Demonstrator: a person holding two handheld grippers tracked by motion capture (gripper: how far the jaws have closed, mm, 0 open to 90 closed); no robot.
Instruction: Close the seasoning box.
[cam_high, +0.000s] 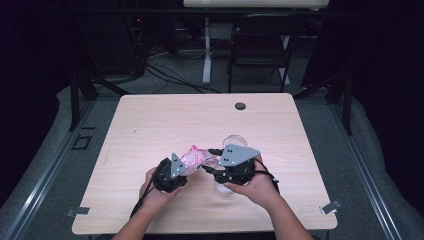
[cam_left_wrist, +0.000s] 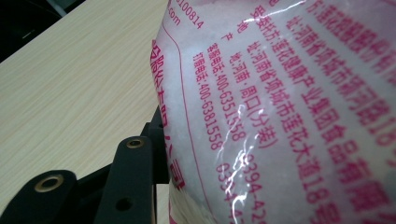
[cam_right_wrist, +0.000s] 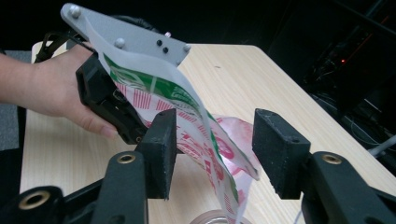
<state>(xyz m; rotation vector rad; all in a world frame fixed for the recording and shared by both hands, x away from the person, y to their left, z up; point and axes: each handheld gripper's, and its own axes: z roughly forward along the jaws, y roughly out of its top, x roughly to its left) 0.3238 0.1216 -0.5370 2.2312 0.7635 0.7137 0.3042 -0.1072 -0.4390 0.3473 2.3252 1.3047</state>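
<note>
1. Pink-printed plastic bag (cam_high: 194, 156), high view: it sits between the left gripper (cam_high: 187, 169) and the right gripper (cam_high: 212, 161) above the wooden table (cam_high: 150, 125); a clear jar (cam_high: 235, 141) stands just past the right gripper.
2. Left gripper view: the bag (cam_left_wrist: 289, 102), filled with white grains, lies clamped against the near jaw.
3. Right gripper view: the jaws stand spread, not pressing; the bag's free end (cam_right_wrist: 219, 149) hangs between them, held farther off by the left gripper (cam_right_wrist: 121, 116) above the jar's rim (cam_right_wrist: 217, 218).
</note>
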